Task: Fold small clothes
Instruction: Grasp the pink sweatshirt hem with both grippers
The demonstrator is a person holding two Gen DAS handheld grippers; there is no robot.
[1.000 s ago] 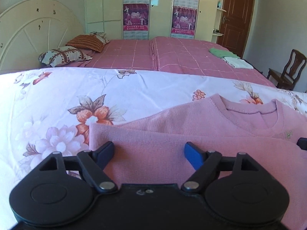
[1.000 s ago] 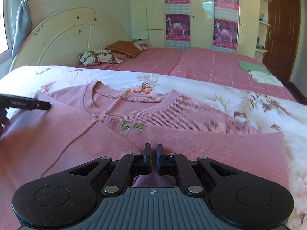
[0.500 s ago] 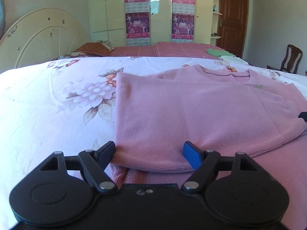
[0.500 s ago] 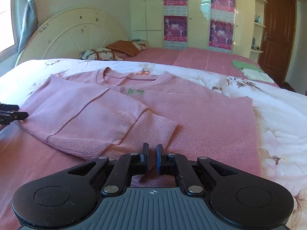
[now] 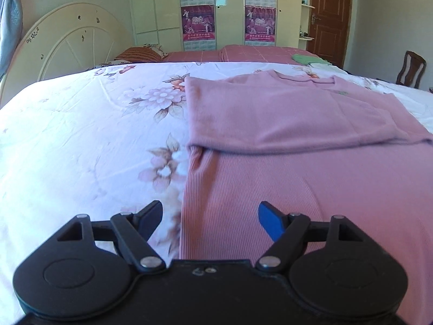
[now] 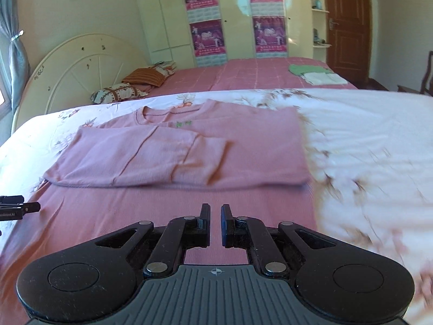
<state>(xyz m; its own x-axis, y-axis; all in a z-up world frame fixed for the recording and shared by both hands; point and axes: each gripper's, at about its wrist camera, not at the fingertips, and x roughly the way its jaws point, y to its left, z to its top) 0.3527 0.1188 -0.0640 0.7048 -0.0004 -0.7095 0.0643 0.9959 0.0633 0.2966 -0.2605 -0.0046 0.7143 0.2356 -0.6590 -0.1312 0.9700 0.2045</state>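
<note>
A pink knit sweater (image 5: 297,124) lies flat on the floral bedsheet (image 5: 81,140), collar at the far end and both sleeves folded across its chest. My left gripper (image 5: 211,211) hovers open over the sweater's near left edge, one finger over the sheet and the other over the ribbed fabric, with nothing between them. In the right wrist view the sweater (image 6: 189,149) fills the middle. My right gripper (image 6: 215,211) is shut and holds nothing, above the sweater's lower body. The left gripper (image 6: 19,207) shows at the left edge of that view.
Beyond the floral sheet (image 6: 365,140) lies a second bed with a pink cover (image 6: 257,75), pillows (image 6: 119,93) and a folded green and white pile (image 6: 316,74). A wardrobe with posters, a brown door (image 6: 347,27) and a chair (image 5: 411,67) stand behind.
Both grippers have drawn back from the collar end toward the sweater's near hem. The folded sleeves now lie farther away and more of the lower body shows. Neither gripper's jaws changed.
</note>
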